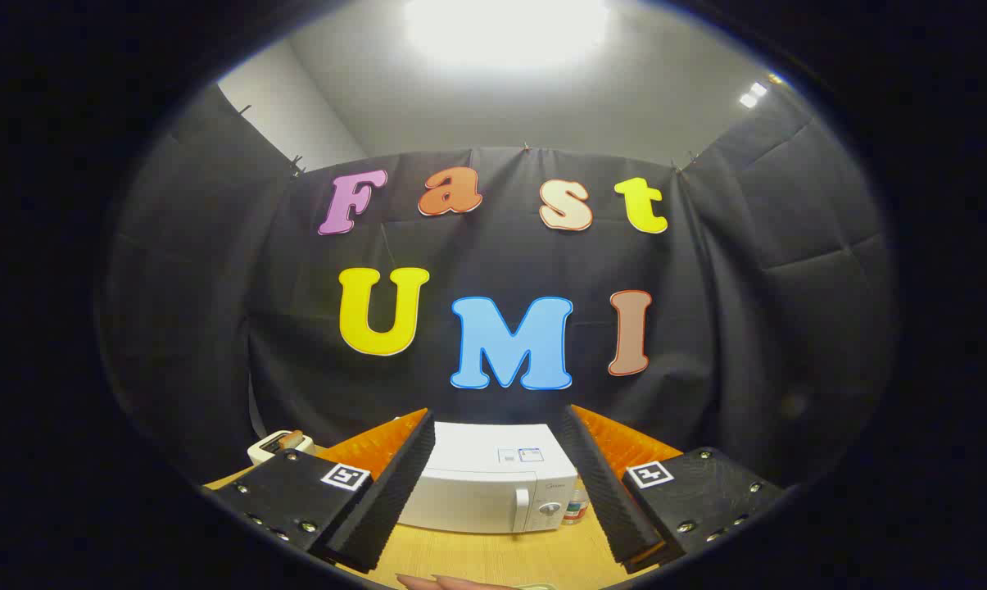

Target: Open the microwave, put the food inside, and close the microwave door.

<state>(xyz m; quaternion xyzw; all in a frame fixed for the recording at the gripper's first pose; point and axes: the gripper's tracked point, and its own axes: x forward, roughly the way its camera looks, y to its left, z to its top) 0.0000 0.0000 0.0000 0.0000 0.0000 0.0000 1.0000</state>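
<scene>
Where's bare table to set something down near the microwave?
Bare table lies in front of the shut microwave, between the open gripper jaws. It is tighter beside the microwave: a small bottle one side, the food dish the other.

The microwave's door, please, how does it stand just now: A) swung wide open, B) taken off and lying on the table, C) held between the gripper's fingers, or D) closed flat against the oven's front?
D: the microwave stands on the wooden table beyond the open gripper, its door flush with the front and nothing between the fingers.
</scene>
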